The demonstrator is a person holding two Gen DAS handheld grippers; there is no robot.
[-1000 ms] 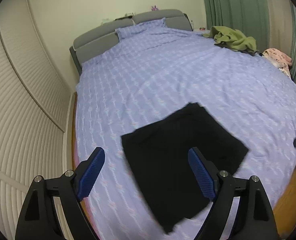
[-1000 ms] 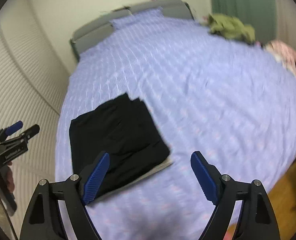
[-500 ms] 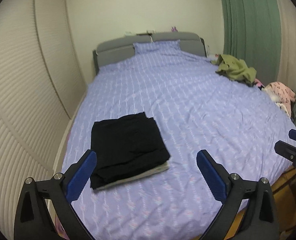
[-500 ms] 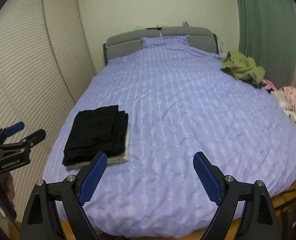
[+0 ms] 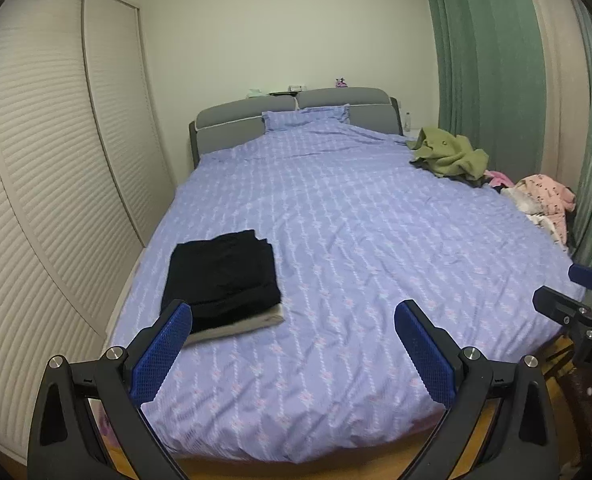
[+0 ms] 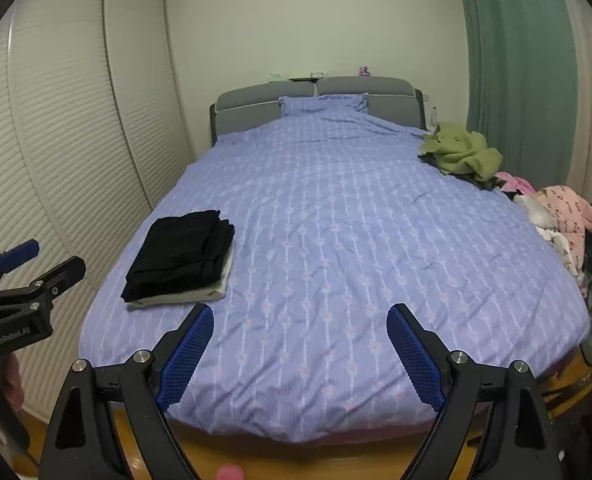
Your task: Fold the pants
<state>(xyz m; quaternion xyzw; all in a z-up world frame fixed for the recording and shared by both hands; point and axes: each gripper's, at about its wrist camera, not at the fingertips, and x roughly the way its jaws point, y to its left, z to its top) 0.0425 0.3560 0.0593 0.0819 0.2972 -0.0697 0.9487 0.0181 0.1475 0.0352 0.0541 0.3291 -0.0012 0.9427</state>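
The black pants [image 5: 221,272] lie folded into a neat rectangle near the bed's front left corner, on top of a folded pale grey garment [image 5: 251,322]. My left gripper [image 5: 293,308] hangs back from the foot of the bed, open wide with nothing between its blue pads. In the right wrist view the pants [image 6: 179,248] sit left of centre, and my right gripper [image 6: 300,310] is also open and empty, off the bed's front edge. Each gripper shows in the other's view: the left gripper [image 6: 27,272] at the left, the right gripper [image 5: 576,292] at the right.
The bed [image 5: 356,220] has a lilac patterned cover and a grey headboard. A green garment [image 5: 448,154] and a heap of pink clothes [image 5: 544,196] lie along its right side. Louvred wardrobe doors [image 5: 55,160] stand left, green curtains [image 5: 492,60] right, and wooden floor [image 6: 296,456] below.
Both grippers have drawn back and up from the bed, away from the folded pants, and rolled level. The pants, close under the left gripper a second ago, now lie well ahead.
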